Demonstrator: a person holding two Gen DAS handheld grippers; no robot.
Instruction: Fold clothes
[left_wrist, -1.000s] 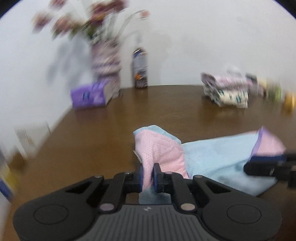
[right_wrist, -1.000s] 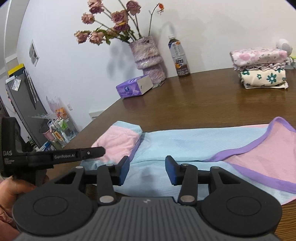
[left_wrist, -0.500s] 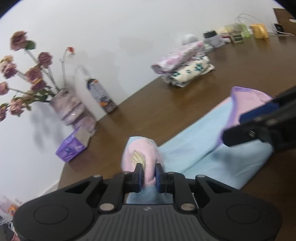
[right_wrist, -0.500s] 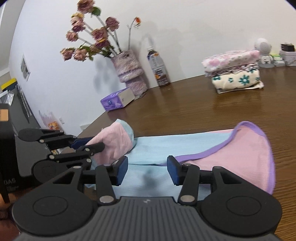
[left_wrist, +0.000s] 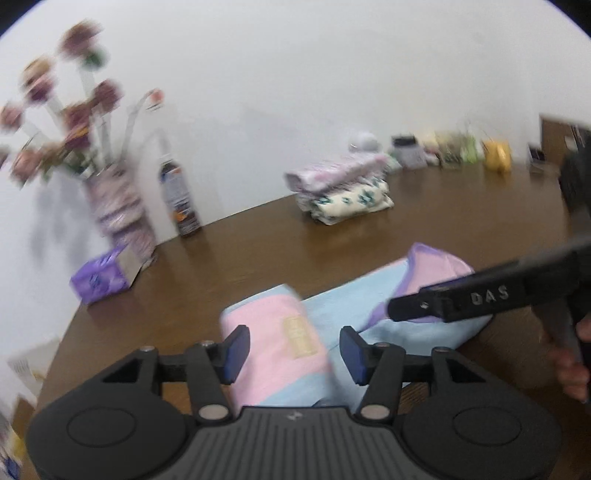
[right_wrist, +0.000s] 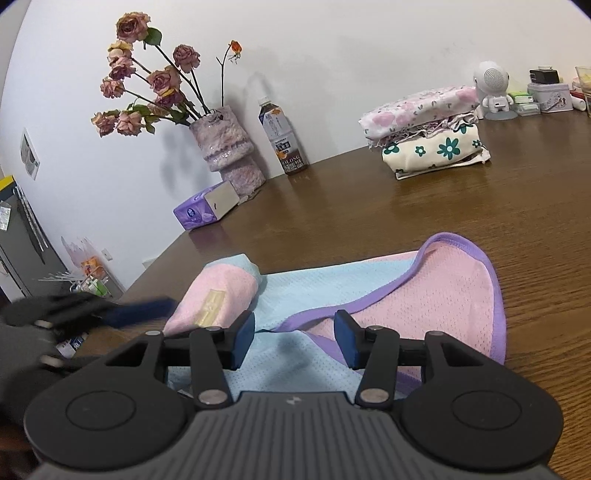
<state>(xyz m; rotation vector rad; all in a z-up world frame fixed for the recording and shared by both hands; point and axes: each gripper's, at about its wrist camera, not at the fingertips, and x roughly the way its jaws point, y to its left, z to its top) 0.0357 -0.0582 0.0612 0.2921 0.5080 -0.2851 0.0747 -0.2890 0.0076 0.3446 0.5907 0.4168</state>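
Left gripper (left_wrist: 291, 349) jaws opening around the pink folded end (left_wrist: 280, 343), right gripper (right_wrist: 294, 341) half-open and empty above the blue garment (right_wrist: 332, 284), lying crosswise on the table (right_wrist: 480, 221).

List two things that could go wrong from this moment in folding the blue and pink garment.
1. The left gripper jaws are opening around the folded-over pink flap; released, it may spring back and undo the fold.
2. The purple-trimmed end is curled up, so the next fold could trap a crease.
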